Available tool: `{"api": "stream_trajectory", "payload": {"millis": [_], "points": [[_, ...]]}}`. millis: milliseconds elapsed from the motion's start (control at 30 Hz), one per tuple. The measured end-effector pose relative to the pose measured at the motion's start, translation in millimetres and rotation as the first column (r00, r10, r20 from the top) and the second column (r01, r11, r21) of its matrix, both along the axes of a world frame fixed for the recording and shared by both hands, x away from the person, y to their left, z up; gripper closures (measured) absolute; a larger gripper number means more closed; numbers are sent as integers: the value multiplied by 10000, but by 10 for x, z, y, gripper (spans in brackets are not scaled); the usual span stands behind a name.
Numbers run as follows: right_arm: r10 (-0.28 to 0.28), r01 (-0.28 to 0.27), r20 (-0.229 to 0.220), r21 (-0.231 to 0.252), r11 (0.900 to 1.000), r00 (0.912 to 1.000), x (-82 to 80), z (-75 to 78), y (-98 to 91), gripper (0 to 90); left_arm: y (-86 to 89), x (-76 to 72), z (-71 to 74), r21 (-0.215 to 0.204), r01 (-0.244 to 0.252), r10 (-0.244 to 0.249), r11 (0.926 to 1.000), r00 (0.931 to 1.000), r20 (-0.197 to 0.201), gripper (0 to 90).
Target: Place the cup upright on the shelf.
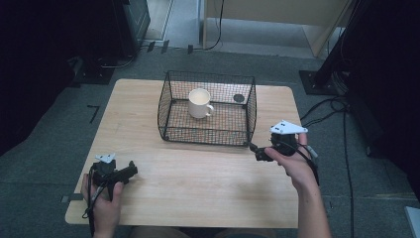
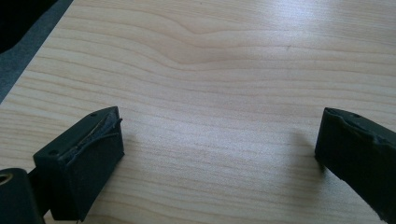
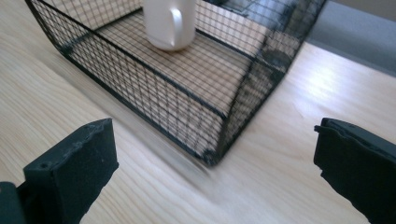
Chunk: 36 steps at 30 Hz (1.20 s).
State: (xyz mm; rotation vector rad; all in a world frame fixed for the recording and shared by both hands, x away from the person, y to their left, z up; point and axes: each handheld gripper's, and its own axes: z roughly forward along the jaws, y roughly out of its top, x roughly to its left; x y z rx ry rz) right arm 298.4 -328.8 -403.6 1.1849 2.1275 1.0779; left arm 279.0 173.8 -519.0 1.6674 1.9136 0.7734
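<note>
Your right gripper (image 3: 215,154) has its jaws spread wide with nothing between them, hovering just off the near right corner of the wire basket (image 1: 168,99); in the right gripper view that corner sits squarely between the two pads (image 3: 74,163), close but not touching. Your left gripper (image 2: 219,154) is just as wide open and empty, resting low over bare wood near the table's (image 1: 198,183) near left edge, well apart from everything else.

What you are nearest to is that basket, which stands in the far middle of the table with a white mug (image 1: 199,102) upright inside it, left of centre, handle turned toward the near right. A small dark round thing (image 1: 238,97) lies by the far right wall; too small to tell what it is.

Expect the basket to be light and springy: thin mesh flexes under a squeeze, and the wire gives pads little flat surface. Take it on the thicker rim wire or at a corner post, where the frame looks stiffest.

The mug is probably ceramic, so heavier, rigid, smooth and breakable. With it standing loose inside, any tilt or jerk of the basket could slide or topple it. For the mug itself, pinch the wall at the rim or clamp across the handle.
</note>
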Motion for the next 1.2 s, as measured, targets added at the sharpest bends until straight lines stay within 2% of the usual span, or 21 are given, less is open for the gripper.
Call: {"api": "stream_trajectory", "payload": {"millis": [400, 600, 833, 1200], "points": [[-844, 843, -327, -63, 9964, 9959, -289, -264, -431, 0, 0, 0, -1, 2, 3, -3, 10000, 10000, 9, 12], [-1129, 1122, -537, -162, 9936, 9922, -373, -403, -566, 0, 0, 0, -1, 3, 1, -1, 10000, 10000, 12, 12], [-1621, 1604, -908, -253, 9867, 9826, -445, -621, -705, 0, -1, 0, -2, -8, -10, 11, 10000, 10000, 21, 12], [-2072, 2065, -1467, -201, 9782, 9672, -545, -968, -877, 0, 0, -1, -1, 7, 6, -6, 10000, 10000, 1, 12]]}}
